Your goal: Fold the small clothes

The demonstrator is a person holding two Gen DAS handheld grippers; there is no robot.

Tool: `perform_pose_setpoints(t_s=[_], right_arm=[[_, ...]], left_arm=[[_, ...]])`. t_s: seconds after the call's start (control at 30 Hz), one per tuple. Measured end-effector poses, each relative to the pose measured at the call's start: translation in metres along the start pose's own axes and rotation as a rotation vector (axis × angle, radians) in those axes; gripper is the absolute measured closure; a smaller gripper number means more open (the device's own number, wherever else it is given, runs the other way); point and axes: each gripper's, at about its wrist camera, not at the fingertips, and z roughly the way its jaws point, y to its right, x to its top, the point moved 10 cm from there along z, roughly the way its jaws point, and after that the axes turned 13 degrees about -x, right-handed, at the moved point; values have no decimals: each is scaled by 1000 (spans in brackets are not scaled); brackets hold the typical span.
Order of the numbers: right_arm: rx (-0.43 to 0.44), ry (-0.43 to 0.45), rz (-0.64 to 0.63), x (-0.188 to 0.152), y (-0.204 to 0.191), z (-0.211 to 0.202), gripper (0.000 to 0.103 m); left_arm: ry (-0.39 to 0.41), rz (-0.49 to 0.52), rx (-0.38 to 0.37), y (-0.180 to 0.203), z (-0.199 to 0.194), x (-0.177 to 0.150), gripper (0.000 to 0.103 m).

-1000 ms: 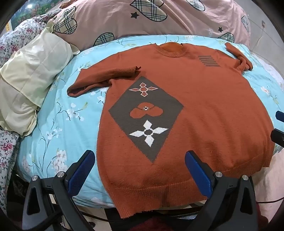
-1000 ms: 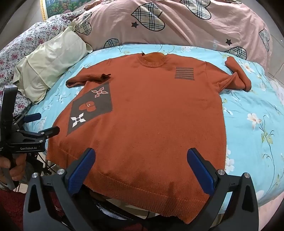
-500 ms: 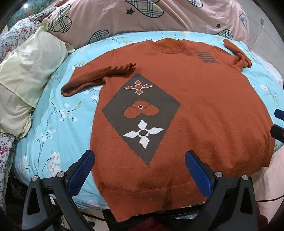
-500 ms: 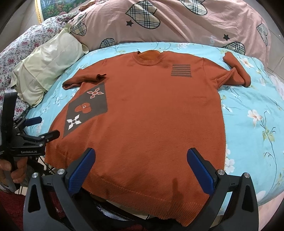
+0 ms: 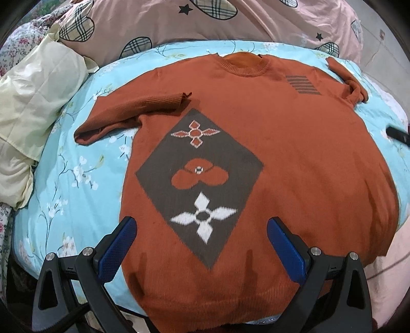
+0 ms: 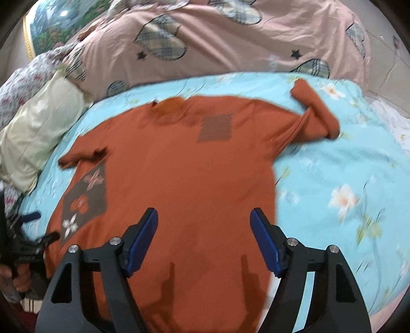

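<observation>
Orange sweater (image 5: 294, 158) lay face up, spread nearly flat on the light blue floral quilt (image 5: 77, 179), collar toward the pink bedding (image 5: 179, 23), hem hanging at the near edge of the bed. No fold of the body had been made. Only the sleeves were out of plane: the left sleeve (image 5: 133, 112) lay doubled back across the chest, its cuff near the dark diamond patch (image 5: 200, 179); the right sleeve (image 6: 315, 115) was bent back on itself off the shoulder.

Left gripper (image 5: 202, 243) hovered over the lower hem area, jaws spread wide, nothing between the pads. Right gripper (image 6: 203, 240) hovered over the sweater's lower right part; its jaws had just been closing but stood apart, blue pads clear of the fabric, nothing caught. Right view blurred.

Judgement: task at its start. Garment laid out; sleeves, sides and the final fold all remained. Cream pillow (image 5: 33, 102) lay left of the quilt, clear of the work.
</observation>
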Motion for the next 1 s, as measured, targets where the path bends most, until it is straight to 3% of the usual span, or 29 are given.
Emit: perform_pose_setpoints(t_s=[0.3,0.43,0.6,0.8,0.83,0.87,0.93,1.0], right_arm=[[-77,95,106,117,69,56,40],[-118,68,188,160,106,107,50],[-159,40,257,209,142,168,50],[-261,-45,255,232,169,233,50],[-287,-58,250,231,176,242,54],[-316,-75,242,229,183,251,71],[-326,-98,258,223,193,261,94],[-276,-71,284,224,192,252,95]], left_arm=[[-26,7,27,-6,16,28,1],[-63,0,33,-10,32,33,1],[-106,-30,28,-13,56,37,1],[-162,-43,2,-5,87,41,1],[-167,-43,-6,-3,91,42,1],[-170,-42,-13,-1,94,42,1],[-170,-34,-26,4,97,45,1],[-160,-25,-29,5,96,47,1]])
